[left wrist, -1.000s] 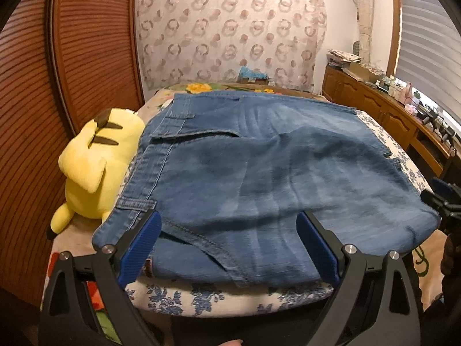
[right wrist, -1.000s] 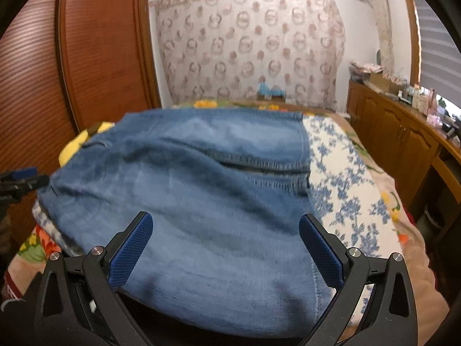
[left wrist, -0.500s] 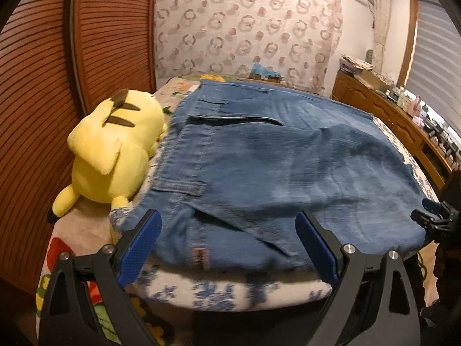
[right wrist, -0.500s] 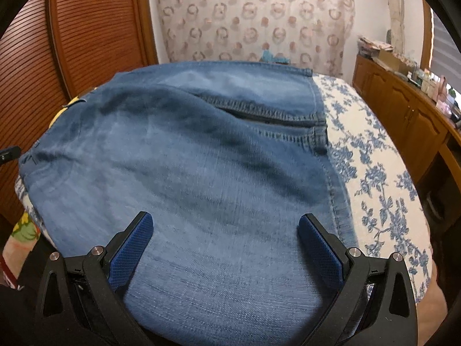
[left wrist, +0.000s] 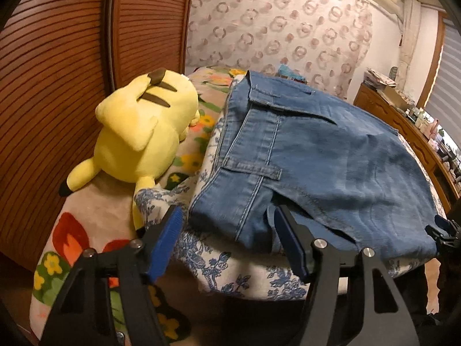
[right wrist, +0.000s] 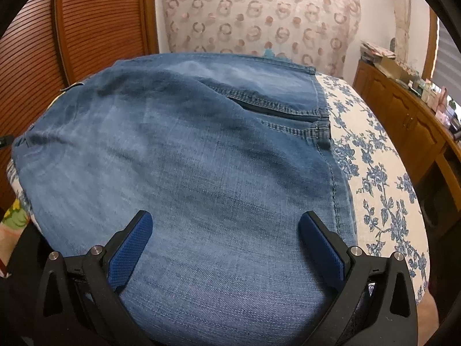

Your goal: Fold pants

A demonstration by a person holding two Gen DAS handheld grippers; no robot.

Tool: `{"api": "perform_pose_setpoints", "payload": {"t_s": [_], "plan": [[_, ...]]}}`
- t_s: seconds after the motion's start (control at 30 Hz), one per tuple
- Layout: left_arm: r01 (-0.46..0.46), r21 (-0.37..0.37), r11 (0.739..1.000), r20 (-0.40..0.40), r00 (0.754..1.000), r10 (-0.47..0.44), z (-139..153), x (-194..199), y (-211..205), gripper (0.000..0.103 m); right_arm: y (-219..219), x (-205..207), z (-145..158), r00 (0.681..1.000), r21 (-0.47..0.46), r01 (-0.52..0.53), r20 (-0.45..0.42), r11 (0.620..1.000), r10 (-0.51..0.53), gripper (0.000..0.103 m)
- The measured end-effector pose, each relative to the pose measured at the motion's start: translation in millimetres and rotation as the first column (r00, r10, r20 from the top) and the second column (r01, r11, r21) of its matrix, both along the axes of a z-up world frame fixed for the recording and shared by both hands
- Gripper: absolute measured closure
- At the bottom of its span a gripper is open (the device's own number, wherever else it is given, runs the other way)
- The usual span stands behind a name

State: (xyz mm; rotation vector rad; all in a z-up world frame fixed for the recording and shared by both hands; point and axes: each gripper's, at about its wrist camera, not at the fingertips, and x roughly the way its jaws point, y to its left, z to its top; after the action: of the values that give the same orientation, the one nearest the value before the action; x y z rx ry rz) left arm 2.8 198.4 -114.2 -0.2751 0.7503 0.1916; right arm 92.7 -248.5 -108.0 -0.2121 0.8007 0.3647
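Observation:
Blue denim pants (left wrist: 331, 158) lie folded on the bed, with the waistband and belt loops on the left side. My left gripper (left wrist: 227, 213) is at their near left corner. Its jaws are closing with that corner of the waistband between them, and the pads stand a little apart from the cloth. My right gripper (right wrist: 226, 216) stays wide open low over the near edge of the pants (right wrist: 201, 158), with denim between its fingers and no pinch on it. The right gripper's tip (left wrist: 443, 230) also shows at the near right corner in the left wrist view.
A yellow plush toy (left wrist: 141, 132) lies on the bed left of the pants, next to a brown slatted wardrobe (left wrist: 57, 86). A blue floral sheet (right wrist: 374, 173) covers the bed to the right. A wooden dresser (right wrist: 409, 121) with clutter runs along the right wall.
My left gripper has moved left and down to the pants' near left corner, and its jaws have narrowed. My right gripper has sunk closer to the denim and kept its jaws wide.

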Motion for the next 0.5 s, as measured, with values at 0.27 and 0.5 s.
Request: {"api": "perform_pose_setpoints", "payload": {"t_s": [0.27,0.5], "plan": [[-0.015,-0.035,0.999,-0.011,1.0,0.015,-12.4,1.6,2.4,0.049,-0.4,-0.3,-1.0,1.0,0.0,-0.019,-0.003,1.0,0.019,0.0],[0.021,-0.047,0.999,0.008,1.0,-0.021,-7.7,7.7,0.8,0.084,-2.6,-3.3,-1.6,1.0,0.003,-0.022,0.004,1.0,0.022,0.0]]}}
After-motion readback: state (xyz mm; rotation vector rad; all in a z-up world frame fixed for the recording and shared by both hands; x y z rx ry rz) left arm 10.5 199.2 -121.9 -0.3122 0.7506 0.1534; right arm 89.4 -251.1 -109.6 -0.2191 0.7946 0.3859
